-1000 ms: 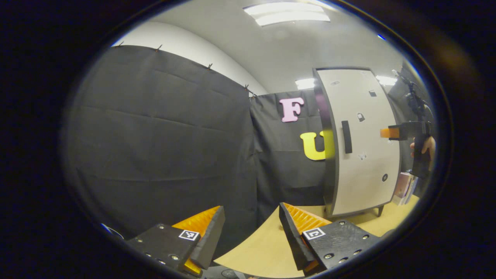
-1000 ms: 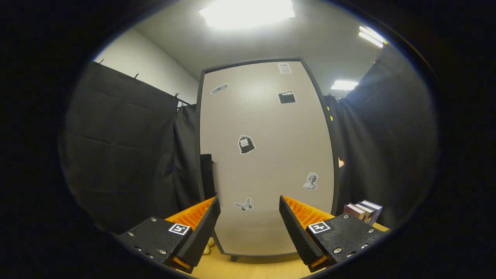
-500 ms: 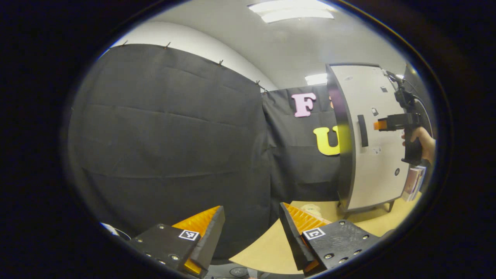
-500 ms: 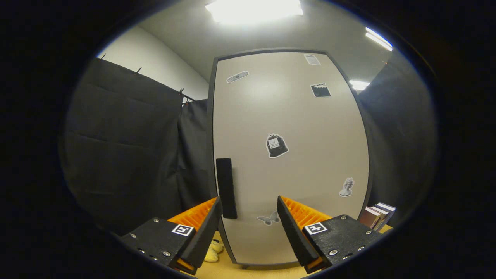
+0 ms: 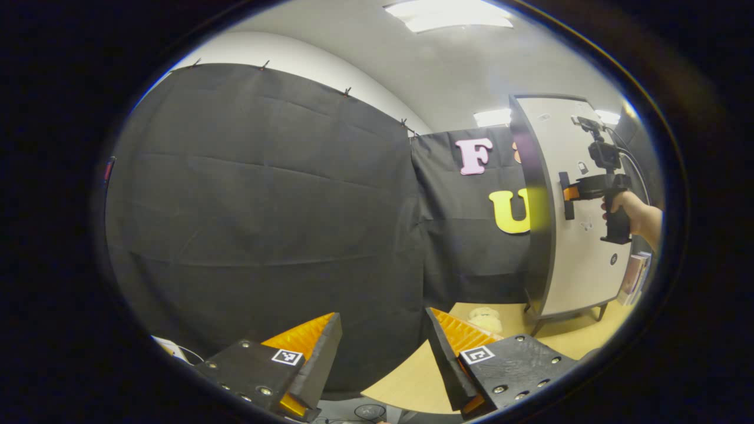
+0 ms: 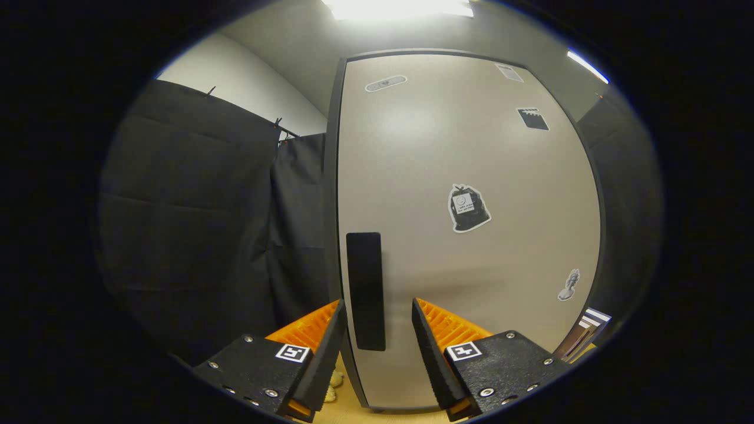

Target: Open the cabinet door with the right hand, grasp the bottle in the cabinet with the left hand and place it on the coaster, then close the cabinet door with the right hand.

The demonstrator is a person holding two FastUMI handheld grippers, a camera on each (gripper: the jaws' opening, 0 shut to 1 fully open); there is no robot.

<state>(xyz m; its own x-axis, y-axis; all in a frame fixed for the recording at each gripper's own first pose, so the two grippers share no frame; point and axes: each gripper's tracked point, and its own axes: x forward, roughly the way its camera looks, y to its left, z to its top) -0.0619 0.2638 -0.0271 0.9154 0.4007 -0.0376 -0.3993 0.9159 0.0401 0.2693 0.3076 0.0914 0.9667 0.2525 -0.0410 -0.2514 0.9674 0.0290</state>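
Note:
The cabinet's pale door (image 6: pixel 471 224) stands closed before my right gripper (image 6: pixel 377 330). Its dark upright handle (image 6: pixel 365 291) lies between the open fingers, close to them; I cannot tell if they touch it. In the left gripper view the cabinet (image 5: pixel 580 235) stands at the far right on the wooden table (image 5: pixel 424 377). There a hand holds the right gripper (image 5: pixel 568 192) at the handle (image 5: pixel 565 195). My left gripper (image 5: pixel 383 347) is open with nothing between its fingers, low over the table's near edge, facing the black cloth wall.
Several books (image 6: pixel 583 335) stand to the right of the cabinet, seen as books (image 5: pixel 633 277) in the left gripper view. A small pale plush toy (image 5: pixel 486 318) lies on the table at the cabinet's left foot. Black cloth walls close off the left and back.
My right gripper has moved closer to the door and leftwards, so the handle now sits between its fingers. The left gripper has turned a little to the left; the cabinet slid towards the right edge.

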